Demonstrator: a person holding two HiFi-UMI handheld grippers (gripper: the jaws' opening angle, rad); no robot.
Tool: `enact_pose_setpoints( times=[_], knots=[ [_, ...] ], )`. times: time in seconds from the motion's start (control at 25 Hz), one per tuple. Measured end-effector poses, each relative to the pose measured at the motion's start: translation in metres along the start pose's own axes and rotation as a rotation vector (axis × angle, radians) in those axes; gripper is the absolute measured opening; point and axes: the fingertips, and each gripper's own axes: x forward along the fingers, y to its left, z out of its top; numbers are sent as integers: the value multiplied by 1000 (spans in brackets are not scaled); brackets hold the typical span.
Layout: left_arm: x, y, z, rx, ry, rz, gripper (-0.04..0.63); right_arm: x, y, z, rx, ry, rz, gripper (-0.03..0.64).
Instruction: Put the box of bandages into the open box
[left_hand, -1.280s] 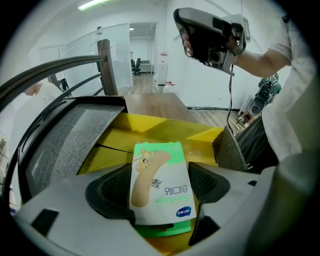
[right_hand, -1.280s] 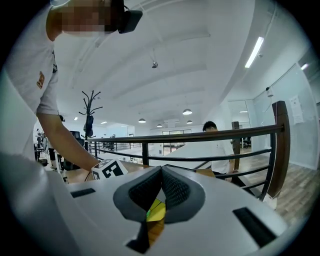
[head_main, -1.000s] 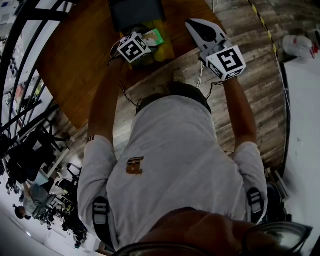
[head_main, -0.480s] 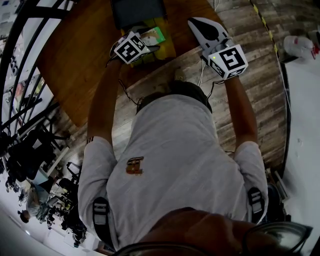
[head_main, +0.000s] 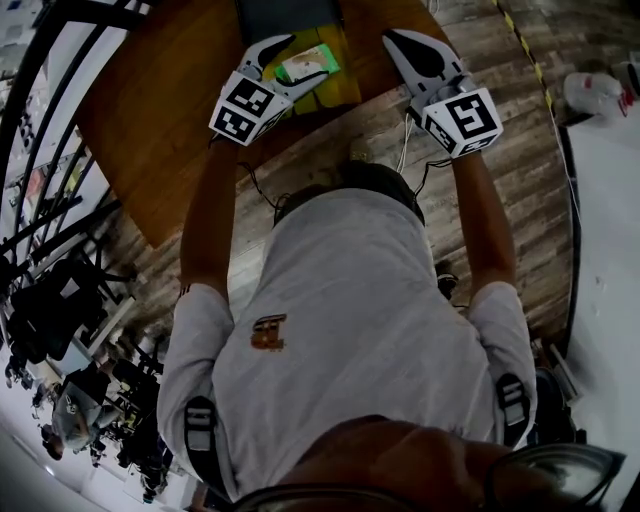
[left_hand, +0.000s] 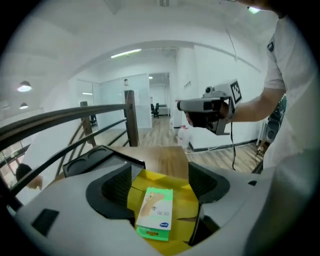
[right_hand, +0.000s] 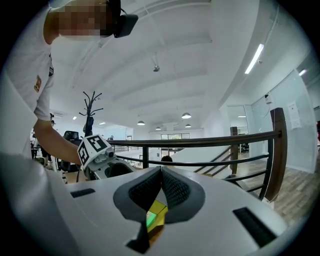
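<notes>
**Bandages down in the yellow box, left tool let go**

On the left, my left tool (left_hand: 161, 181) hangs with its jaws spread wide, touching nothing. Straight below the gap, the box of bandages (left_hand: 156, 212) lies flat and face up in the yellow open box (left_hand: 184, 201). That box sits on the wooden table (head_main: 160, 110) with a dark tray (left_hand: 95, 159) just beyond it. I judge the placing step as good as done, since the box of bandages rests among the yellow flaps. I cannot tell whether it has sunk fully in or is propped on a flap. The next move, as I see it, is to lift the left tool straight up and clear without snagging a flap. To the right, my right tool (right_hand: 161, 186) is held off beside the open box, jaws pressed together on nothing, idle.
</notes>
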Motion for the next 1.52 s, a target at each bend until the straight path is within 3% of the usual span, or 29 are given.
enact_pose_setpoints(
  times=[0.4, 0.52, 1.2, 1.52],
  knots=[
    [-106, -31, 54, 13, -337, 82, 381, -22, 67, 46, -38, -86, -34, 32],
    [-130, -44, 62, 14, -408, 95, 351, -32, 89, 58, -50, -110, -35, 32],
    [-223, -104, 72, -11, -678, 149, 57, -70, 199, 79, -29, -201, -72, 32],
    [-259, -121, 73, 7, -773, 146, 21, -77, 229, 88, -36, -229, -103, 32]
  ],
)
